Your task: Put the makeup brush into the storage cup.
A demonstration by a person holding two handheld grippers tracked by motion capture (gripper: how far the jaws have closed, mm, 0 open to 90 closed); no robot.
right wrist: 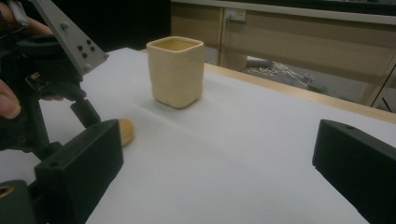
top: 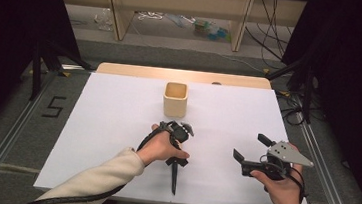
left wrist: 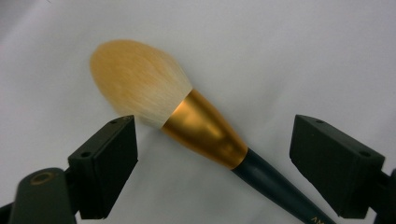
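With the left gripper hanging released over the brush lying on the white surface near the cup, and the right gripper likewise released, closing on the soft bristles could let it slip.

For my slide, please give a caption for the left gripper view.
Open left gripper poised over a makeup brush lying on the white table.

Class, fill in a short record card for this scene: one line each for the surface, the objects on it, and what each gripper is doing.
surface: white table
cup: cream, square, upright, far centre
brush: pale bristles, gold collar, dark handle, lying flat
left gripper: open, jaws either side of the brush, not touching it
right gripper: open, holding nothing, right of the brush
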